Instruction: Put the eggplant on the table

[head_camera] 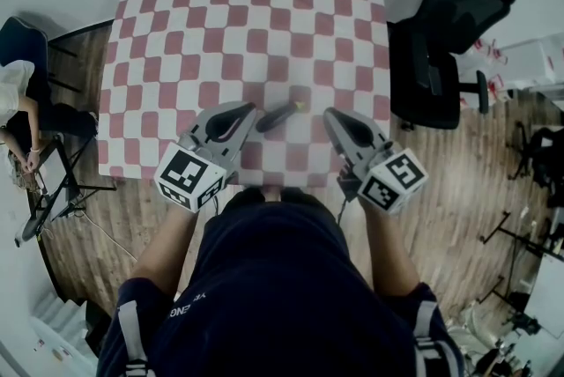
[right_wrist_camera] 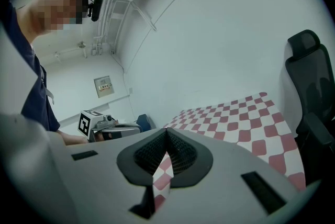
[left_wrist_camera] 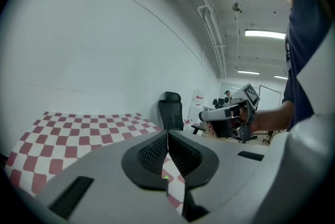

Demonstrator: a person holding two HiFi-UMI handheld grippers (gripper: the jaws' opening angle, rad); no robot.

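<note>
The left tool (left_wrist_camera: pixel 167 133) has its jaws pressed together, the ribbed black pads (left_wrist_camera: pixel 152 154) meeting at the tips with nothing between them. Through the narrow gap below the pads a small green speck (left_wrist_camera: pixel 165 179) shows; I cannot tell what it is. Straight beyond the tips stands a black office chair (left_wrist_camera: pixel 170 109) against the white wall (left_wrist_camera: pixel 104 50). Left of the chair spreads the bench (left_wrist_camera: pixel 78 131) under its red-and-white checked cloth. Right of the chair, a hand (left_wrist_camera: pixel 257 122) holds the right tool (left_wrist_camera: pixel 205 115) level, its tip toward the chair.
</note>
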